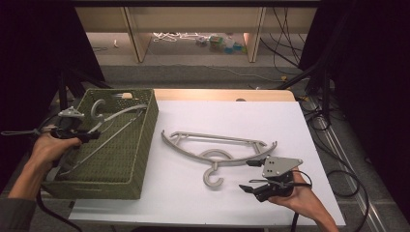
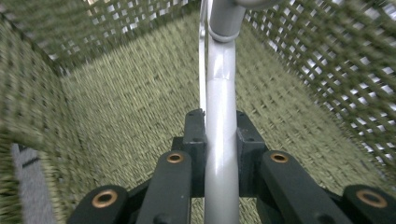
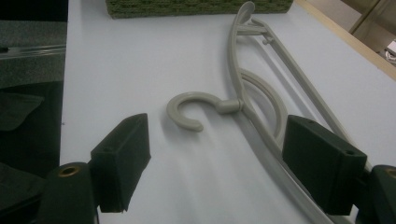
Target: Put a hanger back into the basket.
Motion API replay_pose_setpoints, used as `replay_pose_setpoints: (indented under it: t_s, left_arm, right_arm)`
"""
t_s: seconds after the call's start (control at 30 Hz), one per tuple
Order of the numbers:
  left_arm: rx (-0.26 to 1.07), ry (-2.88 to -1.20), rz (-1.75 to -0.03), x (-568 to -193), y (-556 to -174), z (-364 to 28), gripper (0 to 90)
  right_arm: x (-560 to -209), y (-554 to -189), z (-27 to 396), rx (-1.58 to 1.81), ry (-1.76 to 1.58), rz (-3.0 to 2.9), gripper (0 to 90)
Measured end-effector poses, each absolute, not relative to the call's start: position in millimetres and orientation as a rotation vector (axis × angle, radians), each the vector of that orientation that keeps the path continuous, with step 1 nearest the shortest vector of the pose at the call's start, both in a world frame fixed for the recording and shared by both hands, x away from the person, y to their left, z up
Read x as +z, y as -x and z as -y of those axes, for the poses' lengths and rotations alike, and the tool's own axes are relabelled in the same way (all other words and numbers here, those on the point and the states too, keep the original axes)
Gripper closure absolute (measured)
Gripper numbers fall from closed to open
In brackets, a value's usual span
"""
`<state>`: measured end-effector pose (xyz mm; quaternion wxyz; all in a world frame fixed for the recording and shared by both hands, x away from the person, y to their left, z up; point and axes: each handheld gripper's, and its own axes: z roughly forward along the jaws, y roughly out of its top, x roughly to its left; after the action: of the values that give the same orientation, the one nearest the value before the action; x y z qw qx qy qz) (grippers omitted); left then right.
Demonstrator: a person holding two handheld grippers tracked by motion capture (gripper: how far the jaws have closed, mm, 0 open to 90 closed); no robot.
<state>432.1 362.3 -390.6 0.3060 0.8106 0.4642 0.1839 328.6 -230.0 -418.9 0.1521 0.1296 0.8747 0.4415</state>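
Hangers are split between two places: one grey hanger (image 1: 220, 152) lies flat on the white surface (image 1: 193, 193) just right of the green woven basket (image 1: 140, 145), its hook pointing toward you, and a second hanger (image 2: 219, 140) sits inside that basket. Your left hand-held gripper (image 1: 94, 135) is clenched on the second hanger's bar within the basket. Your right hand-held gripper (image 1: 249, 175) hovers released, jaws wide apart, right of the basket beside the flat hanger's hook.
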Motion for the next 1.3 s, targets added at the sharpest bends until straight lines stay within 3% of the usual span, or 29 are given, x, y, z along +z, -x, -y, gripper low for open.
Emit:
replay_pose_setpoints:
  t_s: [0.17, 0.4, 0.53, 0.8, 0.93, 1.0, 1.07, 1.3]
  left_arm:
    - [0.483, -2.195, -1.306, -395.7, -438.1, -368.2, 77.9]
    - [0.474, -2.132, -1.381, -404.0, -437.4, -379.8, 75.0]
    - [0.53, -2.128, -1.429, -403.3, -437.9, -383.6, 70.0]
    - [0.592, -2.091, -1.502, -399.3, -435.4, -398.2, 70.2]
    - [0.633, -2.03, -1.532, -395.2, -430.4, -400.9, 62.2]
    - [0.635, -1.993, -1.512, -389.9, -425.2, -399.7, 61.8]
    - [0.653, -1.974, -1.477, -380.8, -417.1, -397.5, 53.3]
    - [0.729, -1.814, -1.374, -344.5, -382.5, -381.9, 43.8]
  right_arm:
    - [-419.3, -327.9, 230.7, 1.265, -0.365, -2.513, 24.3]
    - [-419.7, -328.5, 231.6, 1.271, -0.375, -2.511, 24.2]
    - [-419.4, -328.0, 230.5, 1.268, -0.37, -2.514, 24.0]
    - [-418.6, -328.5, 232.2, 1.275, -0.379, -2.507, 23.9]
    - [-419.4, -328.5, 231.5, 1.274, -0.376, -2.504, 23.5]
    - [-419.2, -328.5, 231.4, 1.276, -0.377, -2.501, 23.4]
    - [-418.5, -329.1, 231.9, 1.283, -0.385, -2.491, 23.3]
    - [-418.6, -330.9, 233.7, 1.297, -0.418, -2.448, 21.7]
